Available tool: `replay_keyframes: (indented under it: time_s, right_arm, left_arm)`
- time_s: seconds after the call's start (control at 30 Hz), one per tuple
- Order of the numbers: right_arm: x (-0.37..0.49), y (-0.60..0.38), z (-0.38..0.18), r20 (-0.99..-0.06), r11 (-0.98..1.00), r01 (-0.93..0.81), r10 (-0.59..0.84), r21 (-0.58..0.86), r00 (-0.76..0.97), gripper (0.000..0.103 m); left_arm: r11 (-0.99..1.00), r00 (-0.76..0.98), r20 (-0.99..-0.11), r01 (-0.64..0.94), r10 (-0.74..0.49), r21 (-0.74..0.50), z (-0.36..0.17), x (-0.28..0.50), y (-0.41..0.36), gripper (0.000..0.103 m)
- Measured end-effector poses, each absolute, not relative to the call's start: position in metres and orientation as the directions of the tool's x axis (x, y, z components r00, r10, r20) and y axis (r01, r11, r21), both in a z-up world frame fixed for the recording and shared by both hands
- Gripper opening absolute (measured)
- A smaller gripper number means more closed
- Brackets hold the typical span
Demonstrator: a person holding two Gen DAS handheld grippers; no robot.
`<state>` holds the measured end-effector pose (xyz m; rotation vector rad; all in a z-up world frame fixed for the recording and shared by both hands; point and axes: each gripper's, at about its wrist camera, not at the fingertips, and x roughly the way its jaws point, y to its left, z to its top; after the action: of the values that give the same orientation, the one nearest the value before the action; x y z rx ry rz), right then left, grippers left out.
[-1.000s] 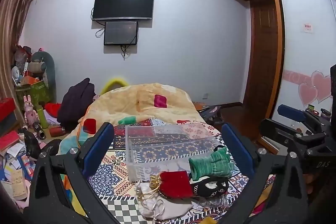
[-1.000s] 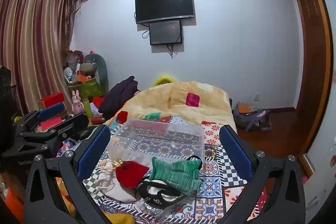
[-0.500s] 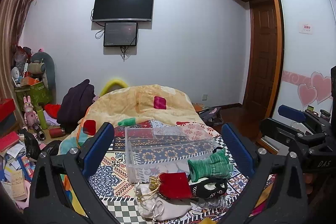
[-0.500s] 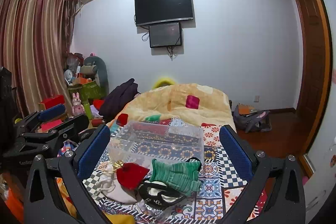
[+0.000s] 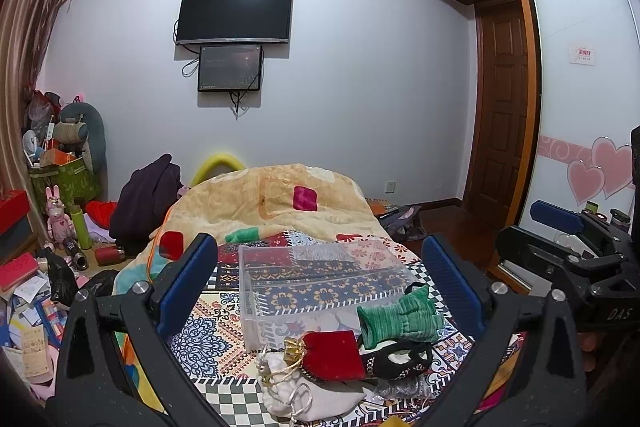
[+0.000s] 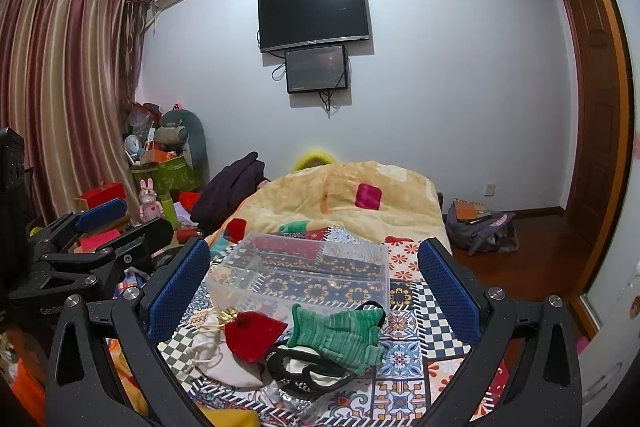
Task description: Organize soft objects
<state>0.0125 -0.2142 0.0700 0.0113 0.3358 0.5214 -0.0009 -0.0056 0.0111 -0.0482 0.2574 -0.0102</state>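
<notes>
A clear plastic box (image 5: 320, 279) (image 6: 304, 273) stands empty on the patterned bedspread. In front of it lies a heap of soft things: a green knitted glove (image 5: 400, 319) (image 6: 340, 331), a red velvet pouch (image 5: 332, 351) (image 6: 252, 335), a white drawstring bag (image 5: 304, 395) (image 6: 224, 363) and a black eye mask (image 5: 396, 359) (image 6: 308, 367). My left gripper (image 5: 320, 287) is open and empty, held above and behind the heap. My right gripper (image 6: 316, 287) is open and empty, likewise raised over the heap. Each gripper shows at the edge of the other's view.
A yellow blanket (image 5: 272, 203) is bunched at the far end of the bed. Clutter, a dark coat (image 5: 148, 195) and toys fill the floor on the left. A bag (image 6: 480, 227) lies on the wooden floor on the right, near a wardrobe (image 5: 580, 87).
Both grippers have tilted up slightly, so the box and heap sit a little lower in both views. Nothing on the bed has moved.
</notes>
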Motion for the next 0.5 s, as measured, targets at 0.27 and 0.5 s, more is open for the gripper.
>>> replay_keyframes:
  time_s: [0.27, 0.5]
  right_arm:
    - [0.0121, -0.2139, 0.0704, -0.309, 0.867, -0.489, 0.493, 0.096, 0.814, 0.103]
    - [0.0107, -0.2135, 0.0697, -0.303, 0.867, -0.49, 0.494, 0.095, 0.815, 0.103]
  left_arm:
    - [0.999, 0.968, -0.25, 0.005, -0.016, -0.045, 0.012, -0.0015, -0.0075, 0.103]
    - [0.999, 0.969, -0.247, 0.001, -0.01, -0.038, 0.012, -0.0009, -0.0097, 0.103]
